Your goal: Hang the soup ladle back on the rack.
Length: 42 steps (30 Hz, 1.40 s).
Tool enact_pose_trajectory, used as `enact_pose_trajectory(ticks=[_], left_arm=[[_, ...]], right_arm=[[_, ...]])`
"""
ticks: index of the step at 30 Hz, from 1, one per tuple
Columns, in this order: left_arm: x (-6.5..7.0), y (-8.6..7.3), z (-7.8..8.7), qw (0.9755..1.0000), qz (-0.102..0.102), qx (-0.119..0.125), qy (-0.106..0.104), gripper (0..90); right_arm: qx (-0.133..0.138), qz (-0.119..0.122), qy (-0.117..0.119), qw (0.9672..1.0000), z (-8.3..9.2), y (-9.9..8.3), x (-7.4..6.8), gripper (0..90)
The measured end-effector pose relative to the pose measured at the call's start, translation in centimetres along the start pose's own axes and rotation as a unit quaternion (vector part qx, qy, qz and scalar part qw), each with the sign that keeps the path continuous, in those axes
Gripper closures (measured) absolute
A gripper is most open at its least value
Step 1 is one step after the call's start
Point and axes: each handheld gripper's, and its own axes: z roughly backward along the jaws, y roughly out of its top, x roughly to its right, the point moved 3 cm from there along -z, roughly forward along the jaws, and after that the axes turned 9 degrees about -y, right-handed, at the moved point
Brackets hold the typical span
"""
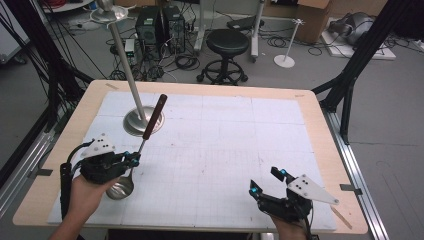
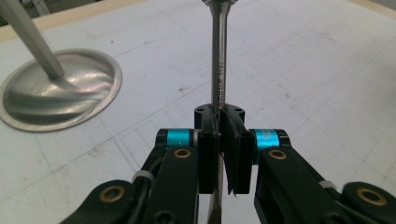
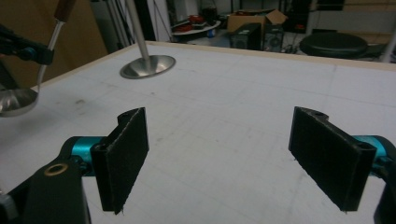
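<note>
Holding ladle (image 1: 142,145) by its thin metal stem, left gripper (image 2: 219,122) clamped tight, bowl hanging below fingers. Right gripper (image 3: 217,154) spread wide, holding nothing. Next, probably: hanging ladle on stand (image 1: 131,75) just beyond fingertips.

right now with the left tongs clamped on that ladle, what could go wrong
The left tongs pinch only the ladle's thin metal shaft, so it could swivel or slip in that narrow grip. Its long wooden handle points toward the stand's pole, so a swing could knock it. The right tongs are open and apart, giving no support.
</note>
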Motion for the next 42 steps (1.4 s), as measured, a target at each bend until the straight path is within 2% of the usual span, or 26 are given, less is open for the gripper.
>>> enact_pose_trajectory(ticks=[3,8,12,16,17,21,28,33,42], left_arm=[[1.1,0.1,0.2,0.9998,-0.009,0.014,-0.008,84.3],[3.2,0.3,-0.1,0.9989,-0.020,0.036,-0.024,84.3],[4.6,0.5,-0.7,0.9981,-0.036,0.041,-0.029,84.3],[6.0,0.8,-1.4,0.9970,-0.049,0.047,-0.038,84.3],[6.2,0.8,-1.6,0.9967,-0.053,0.046,-0.040,84.3],[7.3,0.9,-2.2,0.9957,-0.064,0.047,-0.048,84.3],[8.0,0.8,-2.8,0.9950,-0.067,0.046,-0.058,84.3],[8.1,0.9,-2.9,0.9947,-0.068,0.046,-0.062,84.3],[8.1,0.9,-2.8,0.9942,-0.070,0.047,-0.066,84.2]], right_arm=[[0.007,-0.007,0.017,0.9998,-1.1,0.7,-1.1,18.9],[0.017,-0.008,0.063,0.9978,-3.0,2.4,-3.3,24.7],[0.027,0.005,0.107,0.9939,-4.3,4.6,-5.3,33.7],[0.036,0.025,0.136,0.9898,-5.1,6.7,-7.0,45.8],[0.037,0.032,0.140,0.9889,-5.3,7.3,-7.5,46.4],[0.045,0.036,0.161,0.9853,-6.0,9.0,-9.0,43.4],[0.055,0.028,0.186,0.9807,-7.0,11.5,-10.8,40.7],[0.052,0.019,0.199,0.9785,-7.6,12.3,-11.4,41.9],[0.056,0.011,0.219,0.9741,-7.9,13.1,-12.1,57.8]])
